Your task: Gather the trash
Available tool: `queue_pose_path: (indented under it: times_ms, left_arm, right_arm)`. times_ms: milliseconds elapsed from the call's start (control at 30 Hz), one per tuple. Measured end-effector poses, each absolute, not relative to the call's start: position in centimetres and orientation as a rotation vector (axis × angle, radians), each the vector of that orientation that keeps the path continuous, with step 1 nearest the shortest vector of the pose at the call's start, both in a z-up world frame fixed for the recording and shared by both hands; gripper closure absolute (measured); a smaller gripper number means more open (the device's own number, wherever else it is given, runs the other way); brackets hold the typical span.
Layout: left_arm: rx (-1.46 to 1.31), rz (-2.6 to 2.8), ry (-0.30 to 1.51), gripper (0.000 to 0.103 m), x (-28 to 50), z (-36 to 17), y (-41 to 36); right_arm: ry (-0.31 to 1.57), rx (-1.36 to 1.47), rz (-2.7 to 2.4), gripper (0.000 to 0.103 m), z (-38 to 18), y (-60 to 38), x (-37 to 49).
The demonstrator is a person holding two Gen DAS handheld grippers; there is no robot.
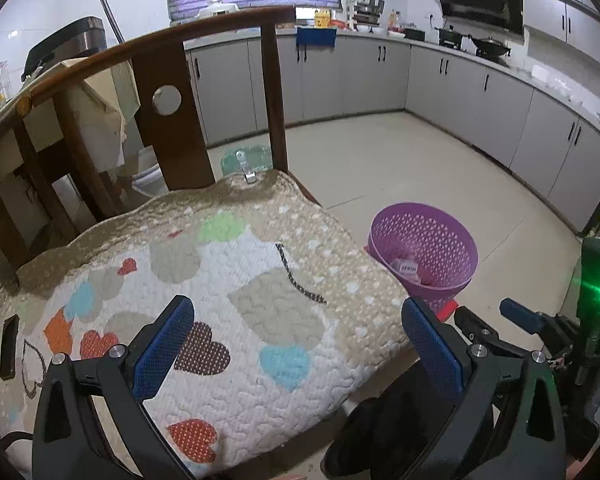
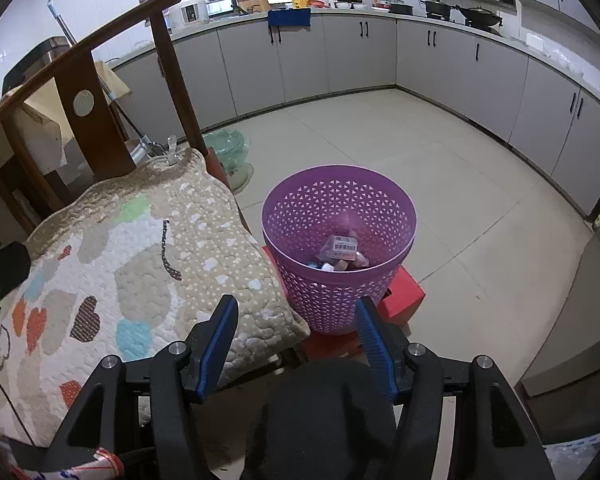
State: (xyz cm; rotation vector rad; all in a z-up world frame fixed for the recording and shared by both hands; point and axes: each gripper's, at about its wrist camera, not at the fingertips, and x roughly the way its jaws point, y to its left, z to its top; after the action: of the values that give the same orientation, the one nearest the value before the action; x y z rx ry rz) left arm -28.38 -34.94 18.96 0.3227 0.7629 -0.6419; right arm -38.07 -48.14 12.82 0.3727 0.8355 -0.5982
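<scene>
A purple perforated trash basket stands on a red stand on the floor, right of the chair; it also shows in the left wrist view. Several small pieces of trash lie inside it. My right gripper is open and empty, just in front of the basket. My left gripper is open and empty above the heart-patterned seat cushion. A dark strip lies on the cushion ahead of the left gripper; it also shows in the right wrist view.
The wooden chair back rises behind the cushion. A clear green bowl sits on the floor behind the chair. Grey kitchen cabinets line the far wall and right side. The right gripper's body shows right of the left one.
</scene>
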Motion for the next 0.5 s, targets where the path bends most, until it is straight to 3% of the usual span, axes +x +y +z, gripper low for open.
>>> queue_pose_path:
  times_ms: [500]
  left_arm:
    - [0.383,-0.633,0.838,0.0,-28.2,17.1,-35.5]
  right_arm:
    - [0.861,0.377,-0.605,0.036,12.3,-48.3,-38.2]
